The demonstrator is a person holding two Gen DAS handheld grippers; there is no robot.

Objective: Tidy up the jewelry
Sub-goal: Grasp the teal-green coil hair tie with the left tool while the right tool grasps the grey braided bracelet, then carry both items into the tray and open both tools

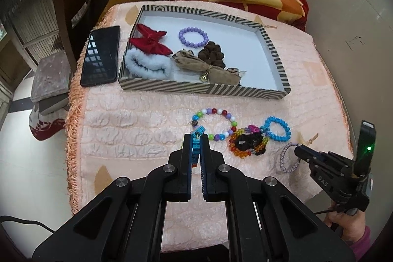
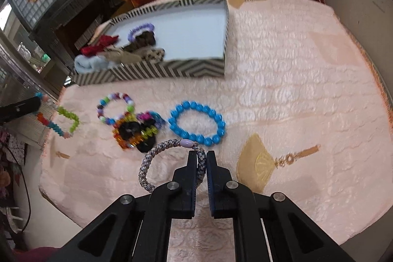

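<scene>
Left tongs (image 1: 196, 142): clamped on one multicoloured chip bracelet (image 2: 59, 123), held low over the bench (image 1: 137, 119).
Right tongs (image 2: 201, 156): clamped on one braided hair tie (image 2: 157, 158), at the bench's near right edge.
Loose on bench: one mixed-bead bracelet (image 1: 216, 123), one blue bead bracelet (image 2: 196, 124), one tangled pile (image 1: 248, 144), between both tongs.
Striped tray (image 1: 203, 88): one purple bracelet (image 1: 193, 37), one red bow (image 1: 149, 39), one white scrunchie (image 1: 147, 64), beyond the loose pieces.
Phone (image 1: 100, 55): one, left of tray.
</scene>
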